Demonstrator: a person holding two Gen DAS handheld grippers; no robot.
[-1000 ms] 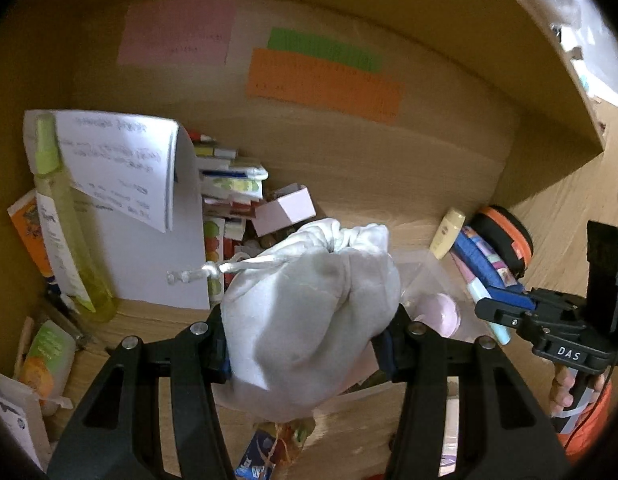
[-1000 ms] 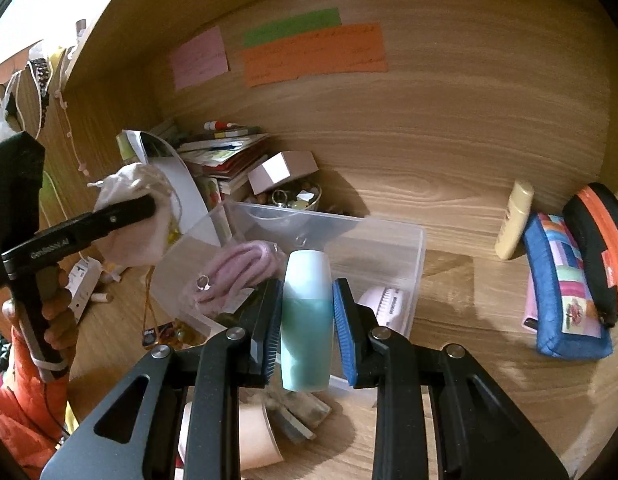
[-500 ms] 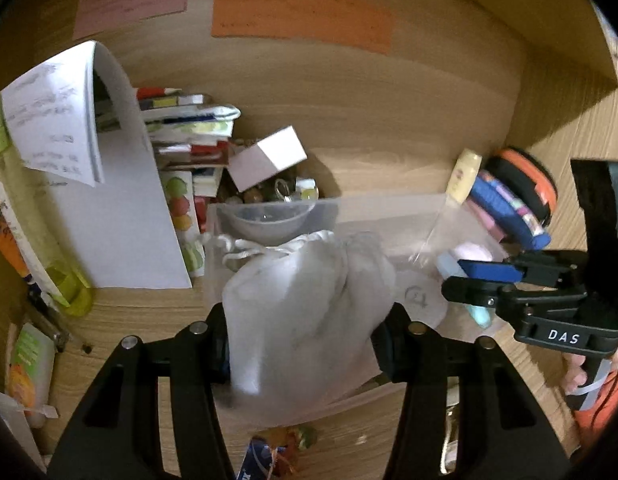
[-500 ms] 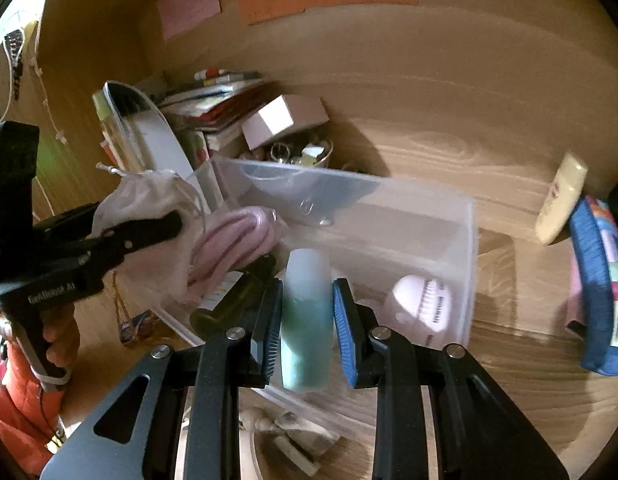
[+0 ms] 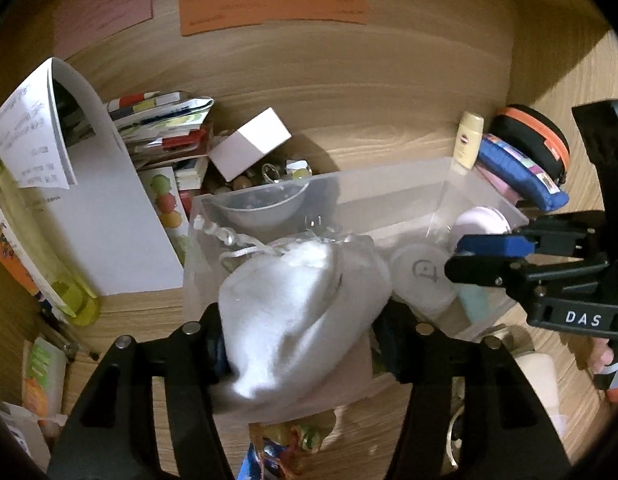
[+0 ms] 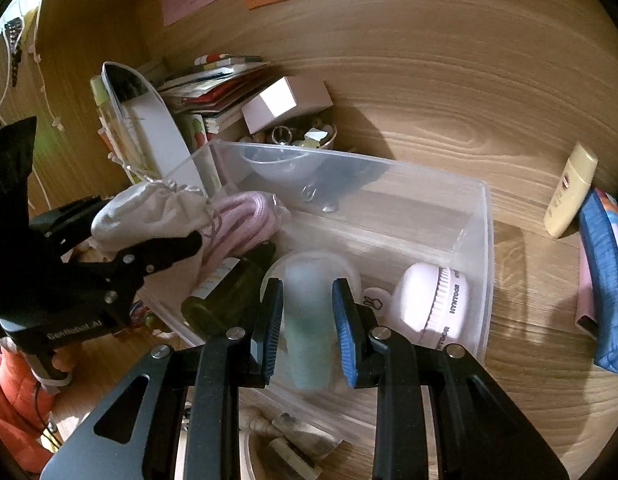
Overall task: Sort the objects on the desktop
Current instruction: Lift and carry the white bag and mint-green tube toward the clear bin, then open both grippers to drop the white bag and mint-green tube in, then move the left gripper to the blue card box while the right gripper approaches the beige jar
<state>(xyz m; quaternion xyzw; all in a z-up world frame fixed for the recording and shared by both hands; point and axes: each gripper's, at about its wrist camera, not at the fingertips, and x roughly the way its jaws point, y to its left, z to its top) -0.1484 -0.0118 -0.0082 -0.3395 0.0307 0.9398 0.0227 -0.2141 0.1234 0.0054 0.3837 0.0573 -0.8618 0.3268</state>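
Note:
My left gripper (image 5: 299, 334) is shut on a white drawstring pouch (image 5: 297, 312) and holds it over the near left part of a clear plastic bin (image 5: 389, 184). My right gripper (image 6: 308, 320) has its jaws slightly apart around a pale green bottle (image 6: 307, 320) that stands in the bin (image 6: 485, 240); the pads look just off it. The bin also holds a pink cord bundle (image 6: 245, 220), a dark green bottle (image 6: 225, 296) and a pink round device (image 6: 433, 300). The pouch (image 6: 149, 216) and left gripper (image 6: 157, 240) show in the right wrist view.
A stack of books (image 5: 165, 132), a white box (image 5: 249, 144) and a bowl of trinkets (image 5: 277, 172) stand behind the bin. Curled paper (image 5: 69, 176) and a yellow-green bottle (image 5: 53, 276) are left. A cream tube (image 6: 569, 192) and a blue pouch (image 6: 605, 280) lie right.
Both grippers have come down over the bin. The green bottle now stands in the bin and the right jaws have widened around it. The pouch has dropped lower over the bin's left end.

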